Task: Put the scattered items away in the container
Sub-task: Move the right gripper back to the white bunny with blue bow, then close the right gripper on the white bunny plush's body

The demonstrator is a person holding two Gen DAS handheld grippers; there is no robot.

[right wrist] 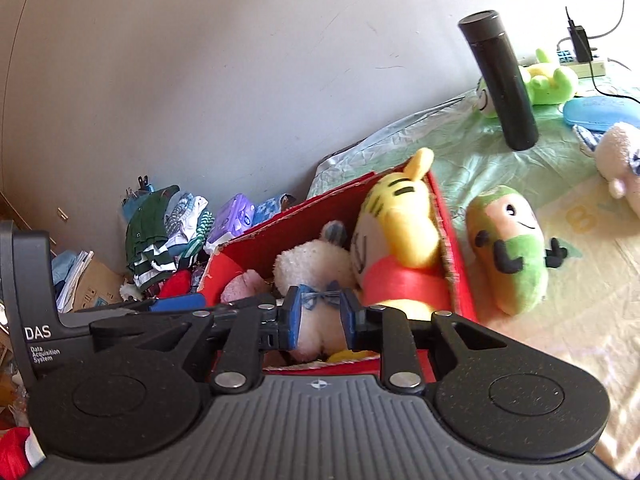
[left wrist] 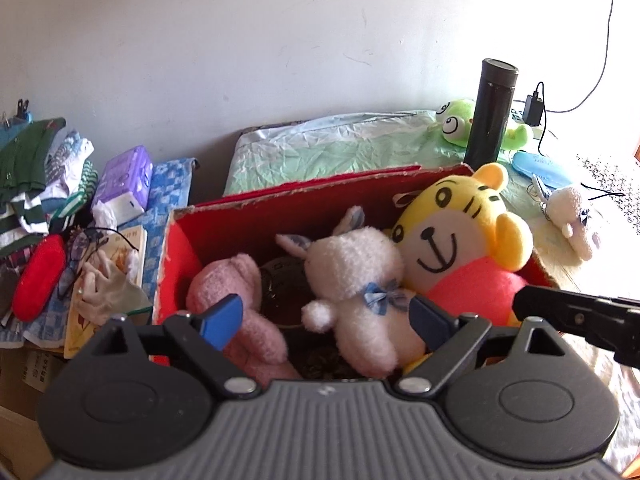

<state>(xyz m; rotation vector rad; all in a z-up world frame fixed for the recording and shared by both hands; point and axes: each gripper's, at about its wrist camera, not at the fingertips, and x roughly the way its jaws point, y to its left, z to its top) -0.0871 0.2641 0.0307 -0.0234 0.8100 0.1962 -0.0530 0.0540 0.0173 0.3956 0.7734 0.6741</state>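
Fuzzy cloth plush tiger (left wrist: 460, 236) in a rough-edged red cardboard box (left wrist: 256, 216).

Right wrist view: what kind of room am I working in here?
Most likely a bedroom: the red box sits on a bed with a wrinkled green sheet, plush toys like the green one lie about, and folded clothes are piled by the wall.

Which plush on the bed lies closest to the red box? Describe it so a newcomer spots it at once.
Find the red box on the pale green bedspread. Lying on its side just outside the box's right wall is a green and tan plush with a smiling face and small black arms. Its neighbours are a frog plush and a white plush, both farther off.
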